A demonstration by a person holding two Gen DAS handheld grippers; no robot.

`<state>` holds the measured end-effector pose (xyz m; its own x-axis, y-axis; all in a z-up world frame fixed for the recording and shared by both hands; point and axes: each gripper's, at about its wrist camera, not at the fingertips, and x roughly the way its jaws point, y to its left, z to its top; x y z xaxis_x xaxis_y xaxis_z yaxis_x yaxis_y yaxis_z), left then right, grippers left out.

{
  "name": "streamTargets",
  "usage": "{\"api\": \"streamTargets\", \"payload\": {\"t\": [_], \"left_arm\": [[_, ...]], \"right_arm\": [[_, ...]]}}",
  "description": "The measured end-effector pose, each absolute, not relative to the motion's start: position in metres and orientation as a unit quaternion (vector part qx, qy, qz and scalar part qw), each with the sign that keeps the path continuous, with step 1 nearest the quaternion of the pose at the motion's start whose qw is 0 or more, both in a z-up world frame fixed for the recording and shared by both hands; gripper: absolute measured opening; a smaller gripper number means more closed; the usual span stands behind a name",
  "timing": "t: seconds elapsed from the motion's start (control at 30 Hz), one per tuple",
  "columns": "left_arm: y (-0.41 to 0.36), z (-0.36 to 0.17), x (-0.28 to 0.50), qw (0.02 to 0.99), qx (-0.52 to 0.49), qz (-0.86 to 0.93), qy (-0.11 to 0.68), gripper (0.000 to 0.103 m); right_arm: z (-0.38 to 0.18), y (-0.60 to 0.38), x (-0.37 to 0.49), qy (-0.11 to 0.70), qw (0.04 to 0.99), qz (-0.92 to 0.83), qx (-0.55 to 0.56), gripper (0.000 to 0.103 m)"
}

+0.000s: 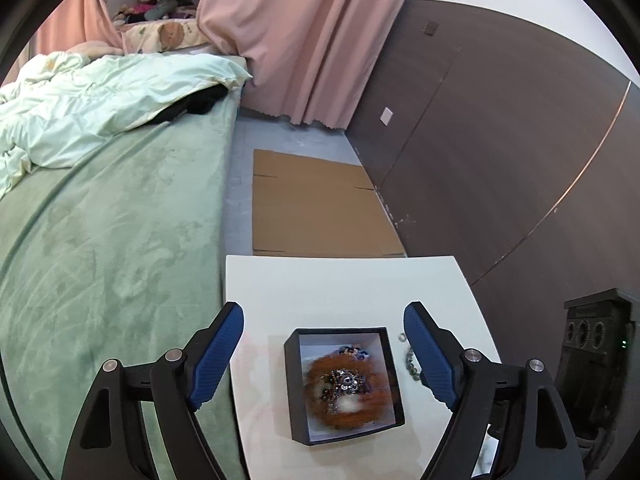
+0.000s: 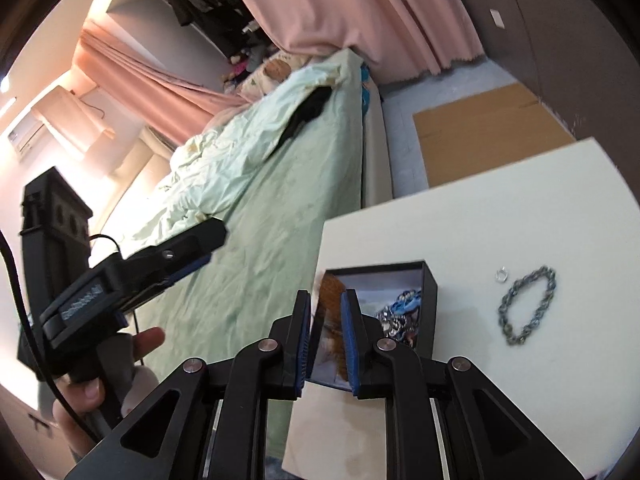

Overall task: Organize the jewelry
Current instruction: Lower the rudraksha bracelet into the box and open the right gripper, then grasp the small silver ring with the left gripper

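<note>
Left gripper (image 1: 323,354) hovers with jaws spread wide around the black jewelry box (image 1: 343,384). Right gripper (image 2: 325,336) jaws narrowed on an orange beaded bracelet (image 2: 331,300); chain bracelet (image 2: 528,304) lies right of them.

Blurred jewelry (image 1: 348,386) inside box (image 1: 296,392)

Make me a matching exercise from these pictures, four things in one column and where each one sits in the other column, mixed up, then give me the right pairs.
Things:
1. brown bead bracelet
2. silver chain bracelet
3. flattened cardboard
4. white duvet

Places:
A. on the floor beyond the table
B. rumpled on the green bed
C. inside the black box
D. loose on the table, right of the box

Pairs: 1-C, 2-D, 3-A, 4-B
</note>
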<state>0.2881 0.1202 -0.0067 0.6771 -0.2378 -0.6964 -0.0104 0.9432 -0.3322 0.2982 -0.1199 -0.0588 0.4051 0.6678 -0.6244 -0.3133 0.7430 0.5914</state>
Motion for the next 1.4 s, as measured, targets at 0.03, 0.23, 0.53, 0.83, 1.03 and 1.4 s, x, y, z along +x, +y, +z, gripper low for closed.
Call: {"api": "streamTargets", "payload": {"t": [0.03,0.23,0.53,0.83,1.03,1.4], "left_arm": [[0.119,-0.008,0.289,0.901,-0.159,-0.067,0.398,0.083],[0.088,-0.012,0.291,0.899,-0.137,-0.098,0.405,0.083],[0.043,-0.009,0.295,0.899,-0.132,-0.148,0.390,0.098],[0.008,-0.015,0.304,0.887,-0.140,-0.184,0.399,0.103],[-0.012,-0.016,0.308,0.890,-0.124,-0.194,0.394,0.103],[-0.054,-0.037,0.324,0.877,-0.056,-0.183,0.442,0.098]], "right_arm": [[-0.059,-0.123,0.297,0.455,0.818,0.293,0.194,0.048],[-0.055,-0.162,0.288,0.442,0.839,0.252,0.193,0.077],[-0.057,-0.213,0.286,0.442,0.848,0.214,0.201,0.103],[-0.058,-0.261,0.286,0.430,0.862,0.172,0.205,0.103],[-0.057,-0.296,0.283,0.403,0.873,0.162,0.221,0.103],[-0.071,-0.342,0.302,0.444,0.859,0.103,0.233,0.103]]}}
